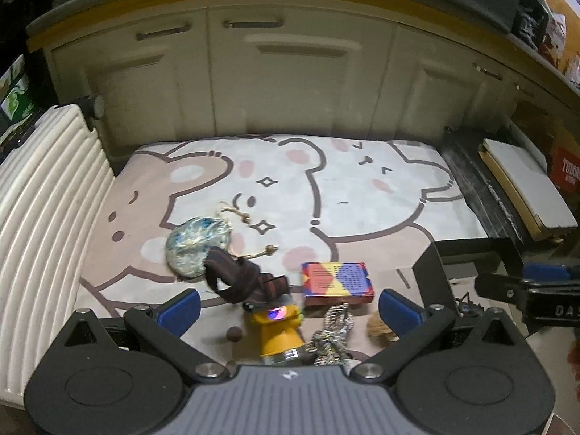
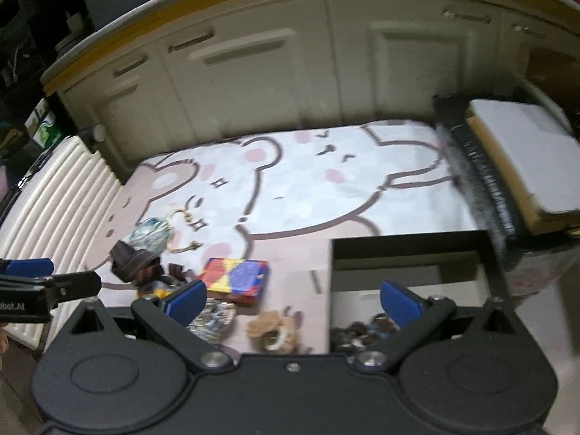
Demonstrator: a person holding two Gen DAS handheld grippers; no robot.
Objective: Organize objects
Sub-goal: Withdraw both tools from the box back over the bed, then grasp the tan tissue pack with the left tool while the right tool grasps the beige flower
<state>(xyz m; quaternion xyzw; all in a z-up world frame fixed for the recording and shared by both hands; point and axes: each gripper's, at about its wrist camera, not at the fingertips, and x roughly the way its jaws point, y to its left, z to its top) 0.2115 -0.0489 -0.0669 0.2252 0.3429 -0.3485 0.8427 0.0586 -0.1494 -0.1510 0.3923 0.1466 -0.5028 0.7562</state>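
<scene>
Small objects lie on a cartoon bear mat [image 1: 362,195]. My left gripper [image 1: 288,310] is open over a yellow flashlight [image 1: 281,339], a brown strap [image 1: 235,275] and a braided rope [image 1: 333,330]. A blue-green pouch [image 1: 197,244] and a colourful box [image 1: 337,281] lie beyond. My right gripper [image 2: 291,302] is open, above a tan fuzzy toy [image 2: 272,328] and the black bin [image 2: 406,253] holding dark small items [image 2: 366,328]. The box [image 2: 237,277], pouch [image 2: 150,235] and strap [image 2: 134,261] show at the left of the right wrist view.
A white ribbed suitcase [image 1: 47,217] borders the mat on the left. Cream cabinet doors [image 1: 290,72] stand behind. A dark ledge with a white board [image 1: 525,188] lies to the right. The right gripper's arm [image 1: 525,290] shows at the left view's right edge.
</scene>
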